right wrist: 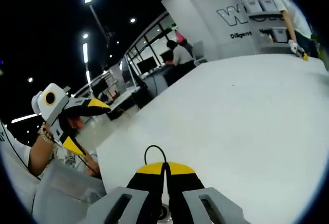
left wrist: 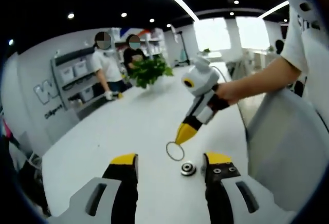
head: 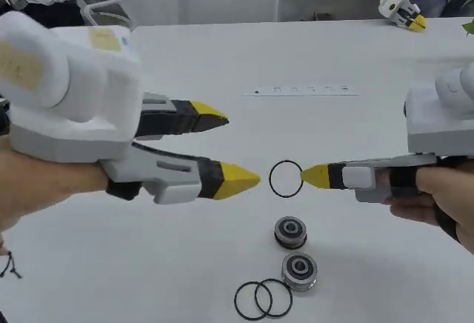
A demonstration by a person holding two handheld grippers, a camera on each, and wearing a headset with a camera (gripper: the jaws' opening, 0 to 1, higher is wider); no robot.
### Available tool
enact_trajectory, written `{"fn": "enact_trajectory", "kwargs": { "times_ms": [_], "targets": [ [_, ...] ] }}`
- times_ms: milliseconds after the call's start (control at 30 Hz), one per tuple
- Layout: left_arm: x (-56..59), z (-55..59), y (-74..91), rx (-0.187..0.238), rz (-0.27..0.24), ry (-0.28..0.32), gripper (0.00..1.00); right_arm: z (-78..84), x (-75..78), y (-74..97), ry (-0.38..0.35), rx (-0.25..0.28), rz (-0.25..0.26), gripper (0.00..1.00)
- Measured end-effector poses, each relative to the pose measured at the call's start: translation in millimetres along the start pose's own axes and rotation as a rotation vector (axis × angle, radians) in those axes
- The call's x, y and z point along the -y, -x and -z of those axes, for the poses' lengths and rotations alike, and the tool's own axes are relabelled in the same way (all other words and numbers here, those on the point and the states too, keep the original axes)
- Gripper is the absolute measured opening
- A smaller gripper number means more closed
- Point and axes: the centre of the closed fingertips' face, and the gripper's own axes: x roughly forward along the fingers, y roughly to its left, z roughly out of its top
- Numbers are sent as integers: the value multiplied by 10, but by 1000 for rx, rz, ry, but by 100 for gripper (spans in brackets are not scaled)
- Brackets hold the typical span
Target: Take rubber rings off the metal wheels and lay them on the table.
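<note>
Nearest, 2 rings [head: 255, 299] are lying overlapped on the table [head: 148, 278], apparently already laid down. 2 wheels [head: 299, 271] are sitting just behind. Beyond them the right hand-held gripper [head: 305, 177] is pinching a 3rd ring [head: 269, 178] in its closed tips, probably to set it down too. The left hand-held gripper [head: 242, 150] is hovering spread, holding nothing.

My head camera looks down on the ring [head: 286, 178] from above — both gripper cameras face it closely from opposite sides.
</note>
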Motion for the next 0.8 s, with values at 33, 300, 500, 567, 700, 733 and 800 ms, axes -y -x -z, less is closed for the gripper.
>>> {"fn": "enact_trajectory", "kwargs": {
  "times_ms": [33,300,500,567,700,733,800],
  "targets": [
    [12,35,61,0,-8,19,55,-16,-13,-1,5,5,-4,0],
    [87,186,328,0,-59,64,68,-79,-119,-14,27,19,-34,0],
    [25,306,536,23,-115,130,69,-107,-160,-11,31,30,-43,0],
    [17,348,589,34,-128,154,69,-128,-190,-7,29,40,-50,0],
    [19,536,679,21,-159,212,70,-152,-271,-16,33,47,-67,0],
    [23,573,693,17,-166,219,71,-152,-297,-22,36,47,-73,0],
    [50,659,722,11,-175,256,73,-148,-336,-35,37,46,-83,0]
  ]
}}
